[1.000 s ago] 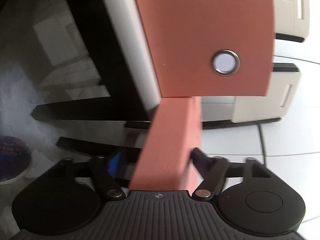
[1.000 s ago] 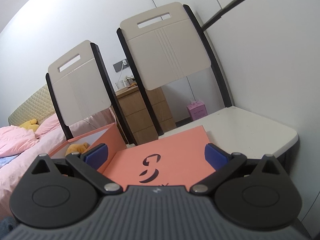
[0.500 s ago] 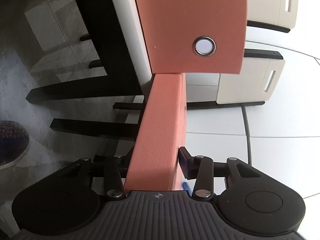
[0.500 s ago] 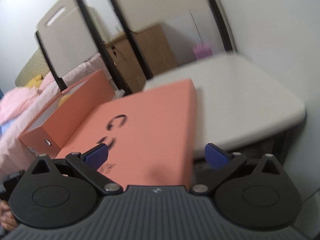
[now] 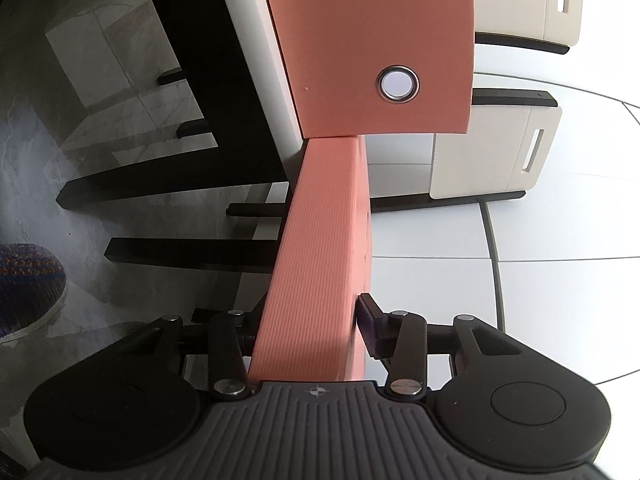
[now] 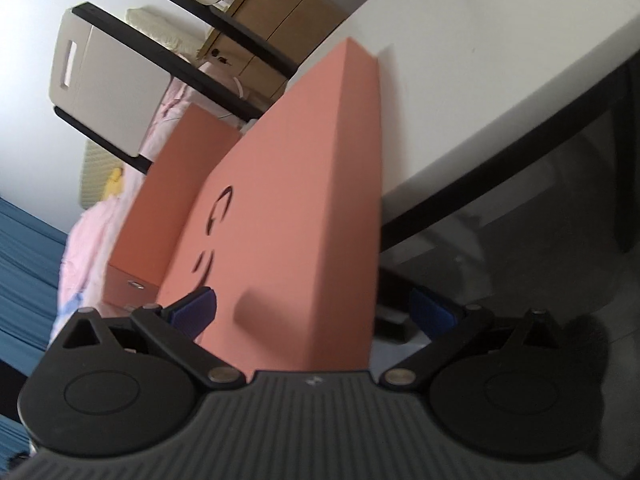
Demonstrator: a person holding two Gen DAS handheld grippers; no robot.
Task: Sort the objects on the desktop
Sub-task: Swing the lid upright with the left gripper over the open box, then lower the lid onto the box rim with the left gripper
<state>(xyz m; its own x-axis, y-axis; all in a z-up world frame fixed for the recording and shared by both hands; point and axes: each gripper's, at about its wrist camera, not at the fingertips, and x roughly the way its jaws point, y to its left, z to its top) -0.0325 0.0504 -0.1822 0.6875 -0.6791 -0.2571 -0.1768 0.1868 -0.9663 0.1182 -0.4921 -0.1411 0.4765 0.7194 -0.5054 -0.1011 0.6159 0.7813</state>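
Observation:
A salmon-pink box lid [image 5: 320,280] runs forward from my left gripper [image 5: 308,320], which is shut on its edge. The matching salmon-pink box [image 5: 372,40], with a metal eyelet [image 5: 398,84] in its end wall, sits on the white table just beyond the lid. In the right wrist view the lid's top [image 6: 288,240], with a black logo, lies between the fingers of my right gripper [image 6: 312,308], which is open. The box [image 6: 176,188] stands behind it to the left.
The white table [image 6: 480,80] with black legs carries the box. Two cream chairs [image 5: 520,0] stand behind it. A wooden cabinet [image 6: 272,20] and a pink bed [image 6: 92,232] are at the back. A knitted slipper [image 5: 24,280] shows on the grey floor.
My left gripper has closed on the lid's edge. My right gripper has rolled and tilted down, so the lid now fills its view at a steep slant.

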